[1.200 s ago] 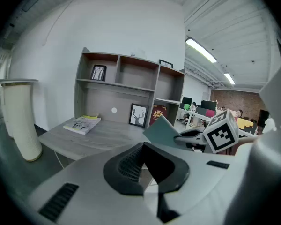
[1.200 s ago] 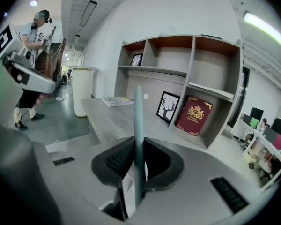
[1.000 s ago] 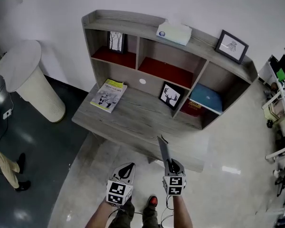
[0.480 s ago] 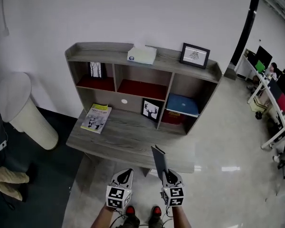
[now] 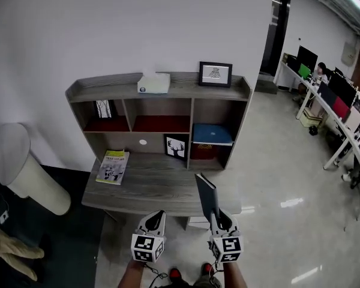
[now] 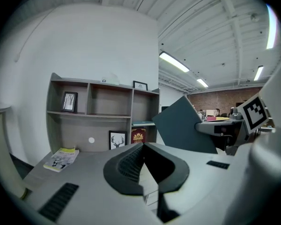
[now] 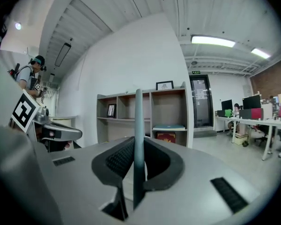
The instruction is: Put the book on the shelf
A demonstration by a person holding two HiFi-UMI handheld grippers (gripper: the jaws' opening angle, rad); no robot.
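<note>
Right, book (image 5: pixel 206 192) is clamped in the R gripper (image 5: pixel 216 216), pads shut on its near lower edge. The R gripper view shows it edge-on, a thin dark slab standing upright btwn the jaws. L gripper (image 5: pixel 154 219) hangs just left of it, jaws together w/ nothing in them, so it's spare for now.

Shelf unit (image 5: pixel 168 90) is far of both, across the desk board (image 5: pixel 156 188). What matters: the book's long axis runs up and tilts away from me toward the bays, covers facing left/right, so it's oriented like a book stood in a bay. From the R gripper view its edge lines up approx w/ the middle bay (image 5: pixel 162 116), which looks empty. Right bay has a blue book (image 5: pixel 211 134) lying flat, left bay a small frame (image 5: pixel 103 108).

My call: carry it fwd and up w/ the R side, the nearer one to the middle and right bays, prob no regrasp needed. Risk is clipping the deer picture (image 5: pixel 176 147) standing on the desk board below the middle bay
</note>
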